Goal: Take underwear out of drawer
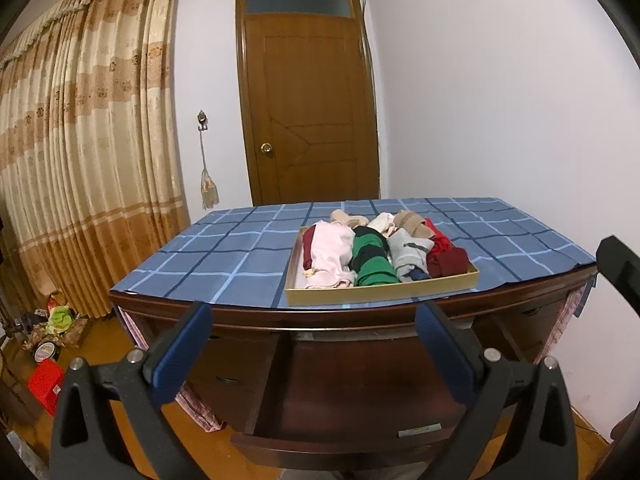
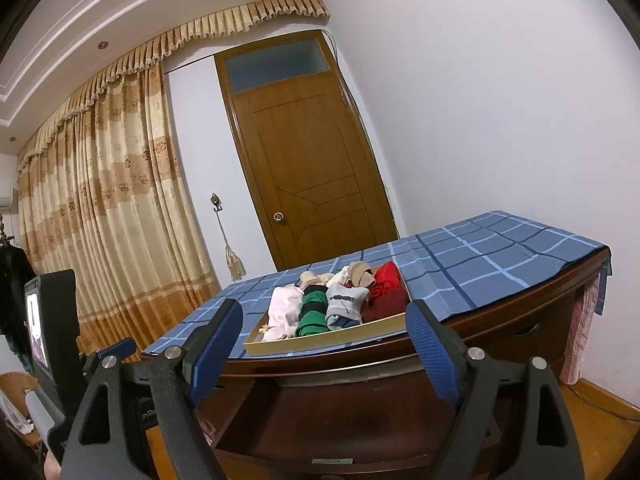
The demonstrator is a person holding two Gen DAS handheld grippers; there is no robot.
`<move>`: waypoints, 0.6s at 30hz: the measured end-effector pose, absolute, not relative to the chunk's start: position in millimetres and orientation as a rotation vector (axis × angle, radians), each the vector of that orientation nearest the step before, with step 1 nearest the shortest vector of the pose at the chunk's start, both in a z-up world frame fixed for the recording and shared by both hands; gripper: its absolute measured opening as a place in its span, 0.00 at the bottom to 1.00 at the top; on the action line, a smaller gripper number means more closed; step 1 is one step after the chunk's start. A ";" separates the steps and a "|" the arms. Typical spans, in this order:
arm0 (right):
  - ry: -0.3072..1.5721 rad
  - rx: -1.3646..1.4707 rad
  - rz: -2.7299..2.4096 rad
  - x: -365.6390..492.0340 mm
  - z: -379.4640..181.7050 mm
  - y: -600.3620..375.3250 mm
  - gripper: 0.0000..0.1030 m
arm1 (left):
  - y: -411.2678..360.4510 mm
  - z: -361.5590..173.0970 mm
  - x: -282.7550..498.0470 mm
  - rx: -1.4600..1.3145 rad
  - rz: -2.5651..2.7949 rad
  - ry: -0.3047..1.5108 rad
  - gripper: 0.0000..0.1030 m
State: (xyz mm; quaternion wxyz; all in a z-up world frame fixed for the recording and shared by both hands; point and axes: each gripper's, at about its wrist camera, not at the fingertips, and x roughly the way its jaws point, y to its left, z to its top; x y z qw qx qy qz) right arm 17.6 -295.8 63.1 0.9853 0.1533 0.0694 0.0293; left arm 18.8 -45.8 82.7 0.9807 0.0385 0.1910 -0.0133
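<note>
A shallow cardboard tray sits on the blue checked cloth covering a dark wooden desk. It holds several folded pieces of underwear: pink, green and black, grey, red. Below the desktop a drawer stands pulled out, and its visible inside is bare dark wood. My left gripper and right gripper are both open with nothing between the fingers, hovering in front of the drawer at about desk-edge height.
A brown door and a white wall stand behind the desk, with long beige curtains at the left. Clutter and a red box lie on the wooden floor left of the desk. The left gripper's body shows at the left edge.
</note>
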 end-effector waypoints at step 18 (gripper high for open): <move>0.139 0.308 0.058 17.7 62.4 -296.9 0.83 | -40.4 79.6 21.8 0.034 -0.050 0.415 1.00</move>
